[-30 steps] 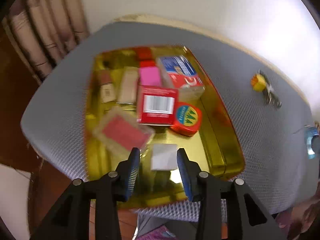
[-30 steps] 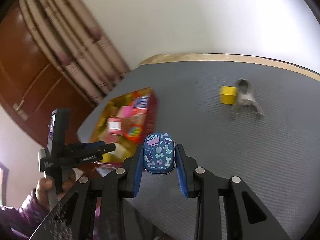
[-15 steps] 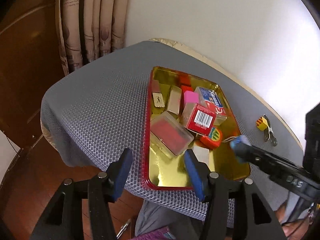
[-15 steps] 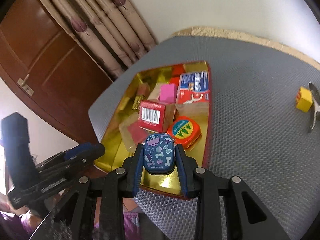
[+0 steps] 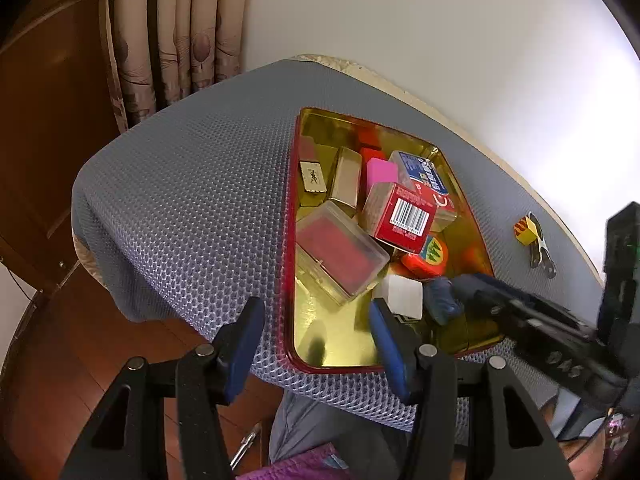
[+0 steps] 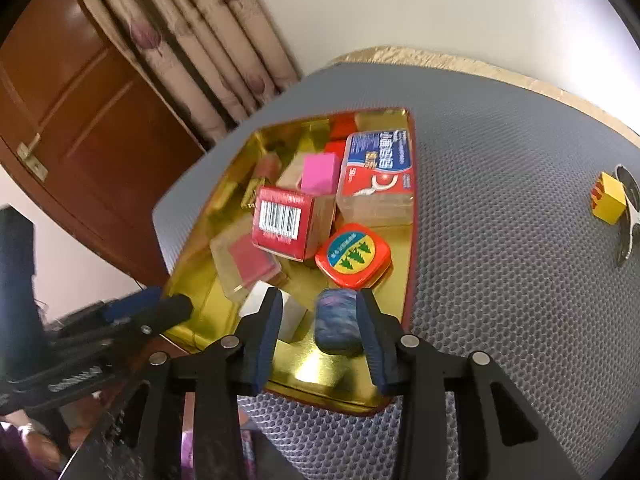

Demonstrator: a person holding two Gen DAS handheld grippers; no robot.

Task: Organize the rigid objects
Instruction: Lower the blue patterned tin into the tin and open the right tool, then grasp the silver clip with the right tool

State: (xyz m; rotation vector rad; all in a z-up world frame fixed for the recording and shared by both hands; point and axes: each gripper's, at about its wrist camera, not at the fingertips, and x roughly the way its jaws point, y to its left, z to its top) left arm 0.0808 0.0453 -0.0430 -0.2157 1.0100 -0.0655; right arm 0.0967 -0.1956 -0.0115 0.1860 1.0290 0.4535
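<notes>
The right gripper [image 6: 318,326] is opening, dropping a blurred blue tin [image 6: 335,325], seemingly free, into the tray [image 6: 412,216]. The left gripper [image 5: 312,336] hangs half-open, empty. Next: fetch the yellow cube [image 6: 608,198].

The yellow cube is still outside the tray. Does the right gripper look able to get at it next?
Probably yes: the yellow cube sits uncovered on the mat, only the metal clip touching it, and the right gripper is opening off the blue tin.

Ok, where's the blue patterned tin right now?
The blue tin lies in the gold tray at its near end, between the opening jaws of the right gripper, just below the red round-cornered tin.
</notes>
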